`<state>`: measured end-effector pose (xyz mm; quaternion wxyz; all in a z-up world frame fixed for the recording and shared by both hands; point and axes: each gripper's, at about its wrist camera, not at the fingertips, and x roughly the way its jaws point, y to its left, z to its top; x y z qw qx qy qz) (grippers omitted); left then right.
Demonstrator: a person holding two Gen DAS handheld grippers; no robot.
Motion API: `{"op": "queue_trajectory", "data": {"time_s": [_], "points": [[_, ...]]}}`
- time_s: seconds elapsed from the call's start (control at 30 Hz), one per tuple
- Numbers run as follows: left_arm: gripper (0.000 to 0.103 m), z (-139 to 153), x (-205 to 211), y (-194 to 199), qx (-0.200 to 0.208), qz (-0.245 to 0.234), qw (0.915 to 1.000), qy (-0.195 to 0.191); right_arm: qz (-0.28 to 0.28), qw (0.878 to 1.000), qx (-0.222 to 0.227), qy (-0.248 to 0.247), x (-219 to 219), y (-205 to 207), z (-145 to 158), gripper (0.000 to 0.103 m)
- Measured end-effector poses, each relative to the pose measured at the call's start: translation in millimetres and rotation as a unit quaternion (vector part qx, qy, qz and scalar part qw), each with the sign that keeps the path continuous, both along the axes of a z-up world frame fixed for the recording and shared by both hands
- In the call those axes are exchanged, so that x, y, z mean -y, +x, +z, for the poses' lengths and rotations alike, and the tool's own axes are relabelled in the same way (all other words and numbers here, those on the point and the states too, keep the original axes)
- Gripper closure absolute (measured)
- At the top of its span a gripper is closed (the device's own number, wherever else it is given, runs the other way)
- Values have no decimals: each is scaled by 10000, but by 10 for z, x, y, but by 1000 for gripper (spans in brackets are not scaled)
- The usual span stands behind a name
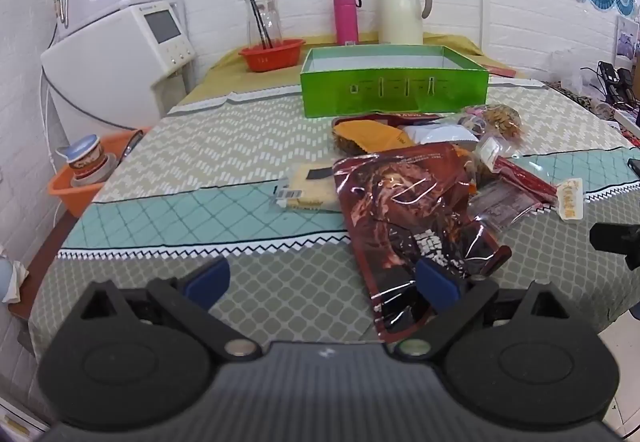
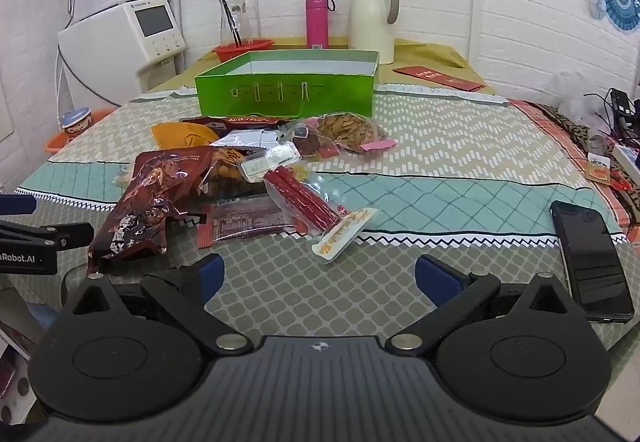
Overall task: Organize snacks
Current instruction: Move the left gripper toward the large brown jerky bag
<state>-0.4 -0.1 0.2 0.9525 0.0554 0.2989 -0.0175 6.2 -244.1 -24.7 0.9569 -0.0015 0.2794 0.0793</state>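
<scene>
I hold my left gripper (image 1: 324, 282) low over the table (image 1: 248, 145), and its jaws are wide apart with nothing between them. My right gripper (image 2: 318, 278) is the same: jaws wide apart, only tablecloth between them. I think both are spread like this so they are ready to take a first bag.

The snacks are in a messy pile in the middle of the table. The big dark red bag (image 1: 412, 217) lies on top, closest to my left gripper, and its near end sits behind one blue pad. The red sticks pack (image 2: 300, 197) and a small yellow packet (image 2: 344, 230) lie closest to my right gripper. A bag of nuts (image 2: 348, 131) lies further back.

The green box (image 2: 286, 87) stands open just behind the pile. It looks empty, so I think the snacks go in there. None is in yet.
</scene>
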Motion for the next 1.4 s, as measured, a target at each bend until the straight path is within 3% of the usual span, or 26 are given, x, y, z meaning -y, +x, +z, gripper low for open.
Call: {"op": "queue_trajectory", "data": {"time_s": [1.4], "points": [[7,-31,-82,69,-146,20,9998,-102,194,9998,-25,4,-115,37,-25,0]]}}
